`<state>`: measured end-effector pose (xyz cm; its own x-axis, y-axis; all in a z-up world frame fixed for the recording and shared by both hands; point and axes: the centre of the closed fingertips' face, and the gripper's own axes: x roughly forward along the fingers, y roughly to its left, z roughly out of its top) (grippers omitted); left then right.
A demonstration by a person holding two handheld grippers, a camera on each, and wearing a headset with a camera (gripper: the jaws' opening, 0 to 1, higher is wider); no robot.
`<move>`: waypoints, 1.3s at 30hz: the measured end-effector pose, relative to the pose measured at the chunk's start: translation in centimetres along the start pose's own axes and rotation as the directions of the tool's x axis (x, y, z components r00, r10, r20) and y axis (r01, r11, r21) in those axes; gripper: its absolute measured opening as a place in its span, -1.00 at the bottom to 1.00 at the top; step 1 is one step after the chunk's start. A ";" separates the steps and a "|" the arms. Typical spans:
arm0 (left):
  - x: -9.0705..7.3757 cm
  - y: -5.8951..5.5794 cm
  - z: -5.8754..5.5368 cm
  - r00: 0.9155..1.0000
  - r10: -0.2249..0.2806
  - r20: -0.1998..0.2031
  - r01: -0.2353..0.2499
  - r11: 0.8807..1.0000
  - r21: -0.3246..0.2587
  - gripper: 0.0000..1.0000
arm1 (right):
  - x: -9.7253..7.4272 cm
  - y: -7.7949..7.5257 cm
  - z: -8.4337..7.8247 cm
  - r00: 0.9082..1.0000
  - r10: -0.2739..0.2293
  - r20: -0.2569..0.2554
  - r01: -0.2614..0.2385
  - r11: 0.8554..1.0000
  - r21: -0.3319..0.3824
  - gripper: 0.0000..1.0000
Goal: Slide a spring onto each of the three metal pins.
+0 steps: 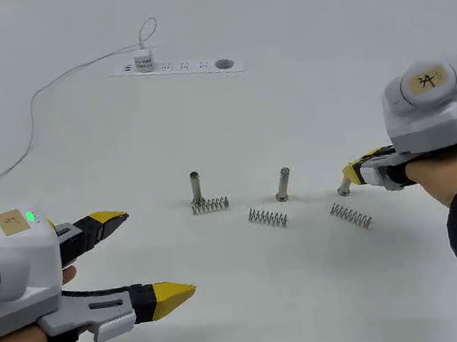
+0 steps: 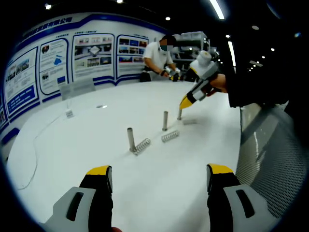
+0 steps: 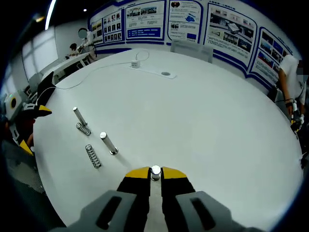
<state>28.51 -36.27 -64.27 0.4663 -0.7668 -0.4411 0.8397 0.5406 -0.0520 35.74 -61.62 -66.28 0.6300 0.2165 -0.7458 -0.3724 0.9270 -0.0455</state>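
1. Hard to see: the right pin (image 1: 344, 188) is mostly covered by the yellow tips of the right gripper (image 1: 351, 176). In the head view just its lower stub shows. In the right gripper view we see just its round top, btwn the tips.
2. Right gripper: jaws pinched narrow on that pin, near its top. The pin's foot is down at the table (image 1: 302, 87). We can't tell if it's upright or tilted.
3. The right spring (image 1: 351, 216) is a faint pale smear in the left gripper view, beside the held pin. Its coils are unreadable there.
4. Left gripper (image 1: 143, 256): jaws spread wide, at the near-left of the table, well apart from the parts. Its body is cut off by the frame edge in the head view.
5. Pins: three short grey metal rods, each w/ a small wider foot where it shows, in a rough row. The left pin (image 1: 195, 187) & middle pin (image 1: 283, 183) stand upright & bare.
6. Springs: three small silver coils, all lying flat on the table, off the pins. The left spring (image 1: 210, 205) touches the left pin's base. The middle spring (image 1: 267, 217) lies just in front of the middle pin, a bit to its left. The right spring lies just in front of the right pin.
7. Far side: a white power strip (image 1: 182, 65) w/ a plug (image 1: 143, 60), and a cable (image 1: 43, 89) that runs off the left edge.
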 end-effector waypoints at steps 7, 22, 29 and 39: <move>-0.1 0.0 0.0 1.000 0.004 0.002 -0.004 1.000 -0.001 0.63 | -0.2 -0.1 -0.1 1.000 -0.002 -0.010 0.002 1.000 -0.002 -0.82; 0.0 0.0 0.1 1.000 -0.001 0.003 0.001 1.000 0.001 0.64 | -0.9 -0.2 0.2 1.000 0.000 0.009 0.000 1.000 -0.022 -0.76; 0.0 0.0 0.1 1.000 -0.001 0.004 0.001 1.000 0.000 0.64 | -2.0 -0.2 0.2 1.000 0.003 0.021 -0.002 0.999 -0.039 -0.75; 0.1 0.0 0.1 1.000 -0.001 0.006 0.001 1.000 -0.003 0.64 | -2.6 2.8 -1.0 0.990 0.139 -0.024 -0.141 0.974 -0.180 -0.75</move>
<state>28.58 -36.31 -64.23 0.4669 -0.7696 -0.4356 0.8395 0.5405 -0.0552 32.37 -59.91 -65.11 0.5558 0.3356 -0.7605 -0.5739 0.8168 -0.0590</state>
